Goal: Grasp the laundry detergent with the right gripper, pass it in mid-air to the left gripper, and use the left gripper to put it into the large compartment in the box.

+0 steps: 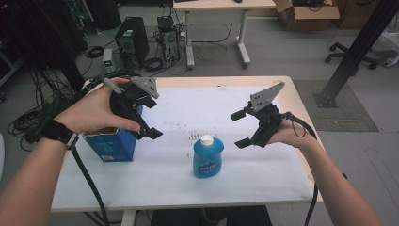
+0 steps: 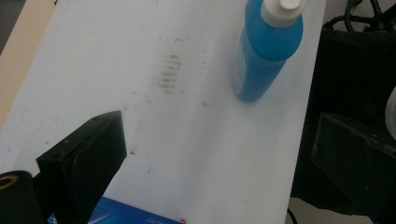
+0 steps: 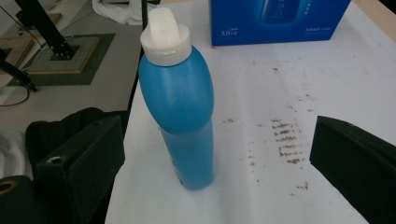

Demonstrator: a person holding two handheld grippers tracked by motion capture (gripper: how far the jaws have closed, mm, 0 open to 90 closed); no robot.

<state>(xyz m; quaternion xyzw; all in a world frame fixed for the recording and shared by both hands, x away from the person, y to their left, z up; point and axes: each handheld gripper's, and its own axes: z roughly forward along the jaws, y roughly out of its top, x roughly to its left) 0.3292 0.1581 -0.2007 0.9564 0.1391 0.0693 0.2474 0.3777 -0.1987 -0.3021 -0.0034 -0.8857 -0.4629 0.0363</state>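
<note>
I hold my left hand-held gripper [image 1: 141,113] and right hand-held gripper [image 1: 244,128] wide open and empty, so either could grab the blue bottle [image 1: 207,157] standing between them on the surface [image 1: 263,174].

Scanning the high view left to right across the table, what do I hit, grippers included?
Open-topped blue cardboard box → left black two-jaw gripper, jaws apart, above the box's right side → blue plastic bottle with white cap, upright → right black two-jaw gripper, jaws apart, held clear of the bottle.

Glossy blue plastic bottle [image 1: 207,157] on scuffed white paper sheet [image 1: 188,117]
</note>
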